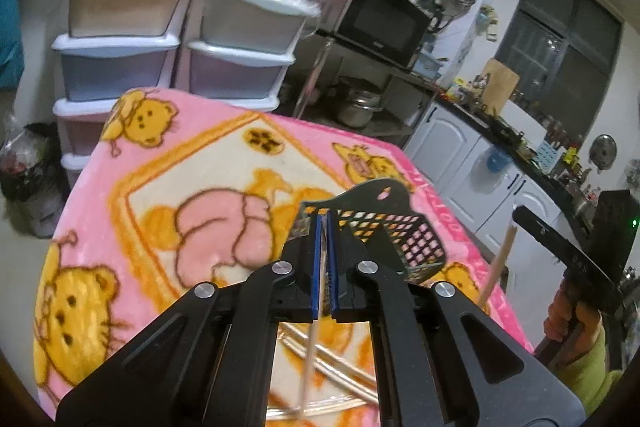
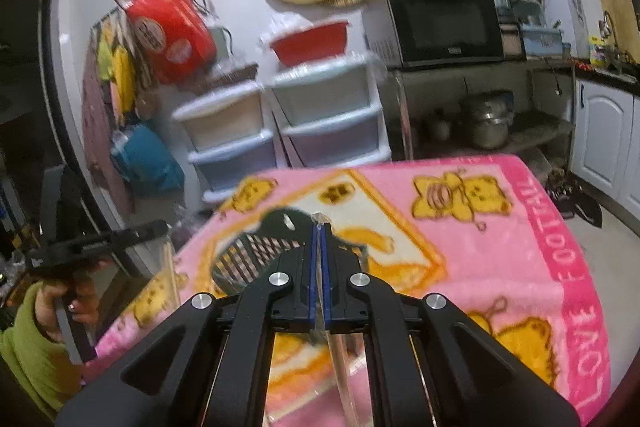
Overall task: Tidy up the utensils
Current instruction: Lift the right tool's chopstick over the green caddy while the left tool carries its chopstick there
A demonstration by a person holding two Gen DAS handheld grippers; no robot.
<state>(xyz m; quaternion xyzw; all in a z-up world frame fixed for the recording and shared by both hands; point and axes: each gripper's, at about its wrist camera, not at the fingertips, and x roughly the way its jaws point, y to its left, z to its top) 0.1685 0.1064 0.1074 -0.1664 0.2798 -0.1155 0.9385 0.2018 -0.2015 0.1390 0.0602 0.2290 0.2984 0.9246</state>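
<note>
Under my claws lies a table draped in a pink blanket (image 1: 208, 171) with yellow bear cartoons – "LOVE FOOTBALL" runs along one hem. On it stands a black lattice basket (image 1: 376, 227) – toward the far side – and a few blurred utensils (image 1: 340, 367) lie near me

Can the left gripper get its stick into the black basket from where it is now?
Probably yes. The left gripper, shut on a thin wooden stick, sits just short of the black basket on the pink blanket, and nothing lies between them. The basket's open top looks clear.
</note>
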